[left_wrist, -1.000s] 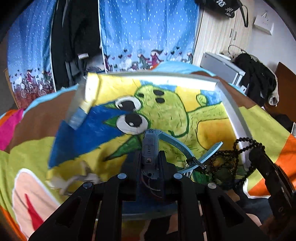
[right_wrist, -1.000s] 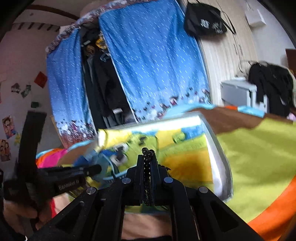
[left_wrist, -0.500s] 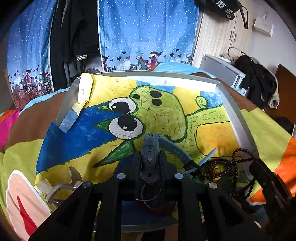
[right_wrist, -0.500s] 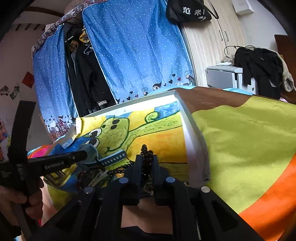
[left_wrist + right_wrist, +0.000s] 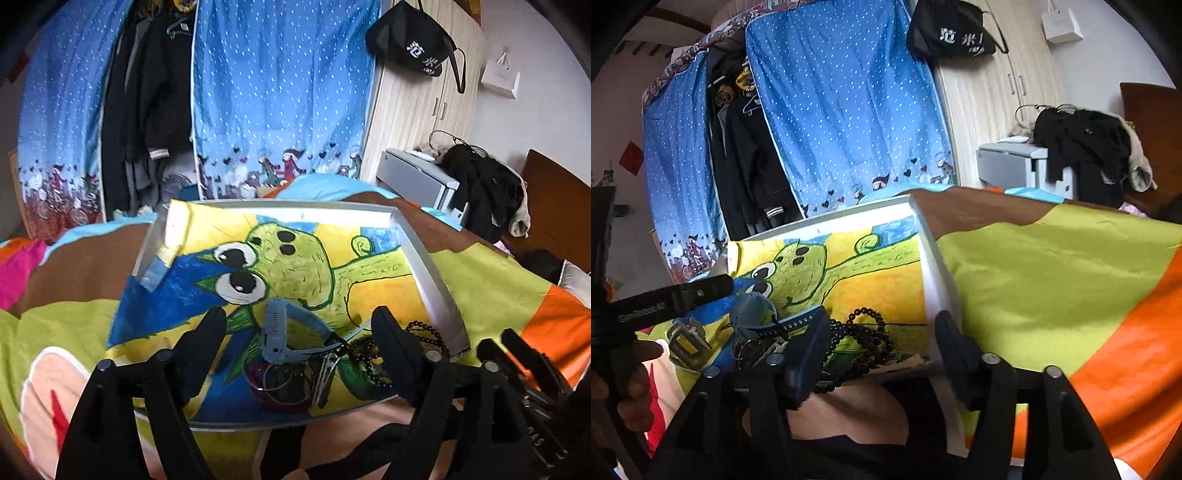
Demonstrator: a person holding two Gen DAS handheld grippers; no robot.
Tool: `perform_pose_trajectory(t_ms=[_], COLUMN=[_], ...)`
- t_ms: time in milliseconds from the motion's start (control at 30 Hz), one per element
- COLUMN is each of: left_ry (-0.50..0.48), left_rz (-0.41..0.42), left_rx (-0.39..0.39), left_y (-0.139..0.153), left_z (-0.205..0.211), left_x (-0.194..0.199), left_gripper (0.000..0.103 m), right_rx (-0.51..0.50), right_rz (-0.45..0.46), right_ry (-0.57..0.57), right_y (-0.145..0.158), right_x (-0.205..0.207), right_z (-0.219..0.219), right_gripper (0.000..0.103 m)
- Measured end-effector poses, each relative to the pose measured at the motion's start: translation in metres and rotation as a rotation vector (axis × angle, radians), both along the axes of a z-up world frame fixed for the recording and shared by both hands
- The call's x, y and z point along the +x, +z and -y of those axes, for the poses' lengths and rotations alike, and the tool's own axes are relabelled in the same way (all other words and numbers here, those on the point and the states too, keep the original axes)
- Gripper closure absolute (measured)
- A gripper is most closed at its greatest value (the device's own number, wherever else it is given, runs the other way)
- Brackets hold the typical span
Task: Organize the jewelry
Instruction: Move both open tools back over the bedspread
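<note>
A white-rimmed tray (image 5: 428, 266) lined with a green monster drawing lies on the bed. At its near end lie a blue watch (image 5: 275, 332), thin red and dark bangles (image 5: 280, 384) and a black bead necklace (image 5: 424, 332). My left gripper (image 5: 299, 325) is open and empty, its fingers either side of the watch. My right gripper (image 5: 882, 332) is open and empty above the bead necklace (image 5: 864, 332), beside the tray's right rim (image 5: 934, 280). The watch (image 5: 764, 321) and a silver buckle (image 5: 689, 343) show left of it.
The tray rests on a bedspread (image 5: 1052, 277) of green, orange and brown patches. Blue dotted curtains (image 5: 280, 92), hanging dark clothes (image 5: 155, 92) and a wooden wardrobe (image 5: 417, 110) stand behind. The left gripper's handle (image 5: 665, 299) crosses the right wrist view.
Both grippers have opened. The left one let go of the blue watch and the right one let go of the black bead necklace; both pieces now lie in the tray.
</note>
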State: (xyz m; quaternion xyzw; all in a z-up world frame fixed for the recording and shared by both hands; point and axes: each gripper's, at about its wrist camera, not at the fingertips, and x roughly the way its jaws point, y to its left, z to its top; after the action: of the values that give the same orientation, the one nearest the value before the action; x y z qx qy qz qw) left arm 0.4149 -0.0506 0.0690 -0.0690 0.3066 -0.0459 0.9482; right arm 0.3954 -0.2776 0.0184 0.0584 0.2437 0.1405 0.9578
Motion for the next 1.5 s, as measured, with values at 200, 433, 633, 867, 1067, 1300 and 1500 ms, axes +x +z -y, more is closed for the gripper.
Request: perform_pose_trajectory(t_ms=[200,433,633,867,1067,1300,1500], left_ry=[0.04,0.058,0.036,0.017,-0.001,0.007,0.029], left_rz=[0.04,0.127,0.173,0.202,0.195,0.191,0.165], left_rx=[0.013,0.027,0.072,0.106,0.114,0.121,0.123], left_y=[0.019,0.033,0.039,0.04,0.039,0.031,0.013], left_z=[-0.006,-0.015,-0.015,-0.015,-0.021,-0.028,-0.042], left_x=[-0.028,-0.075,-0.119,-0.166,-0.199,-0.235,-0.264], left_gripper=[0.011,0.002,0.002,0.002,0.002,0.002,0.002], right_rx=[0.017,0.018,-0.006,-0.03,-0.029,0.027,0.034], right_rz=[0.05,0.111,0.147,0.171,0.167,0.133,0.114], right_ry=[-0.003,0.013,0.025,0.053,0.066,0.043,0.022], right_y=[0.023,0.047,0.06,0.069,0.069,0.063,0.056], right_x=[-0.023,-0.057,-0.093,-0.133,-0.166,-0.198,-0.222], right_z=[0.008,0.009,0.003,-0.004,-0.006,-0.003,-0.001], right_gripper=[0.022,0.004,0.0,0.0,0.0,0.0,0.0])
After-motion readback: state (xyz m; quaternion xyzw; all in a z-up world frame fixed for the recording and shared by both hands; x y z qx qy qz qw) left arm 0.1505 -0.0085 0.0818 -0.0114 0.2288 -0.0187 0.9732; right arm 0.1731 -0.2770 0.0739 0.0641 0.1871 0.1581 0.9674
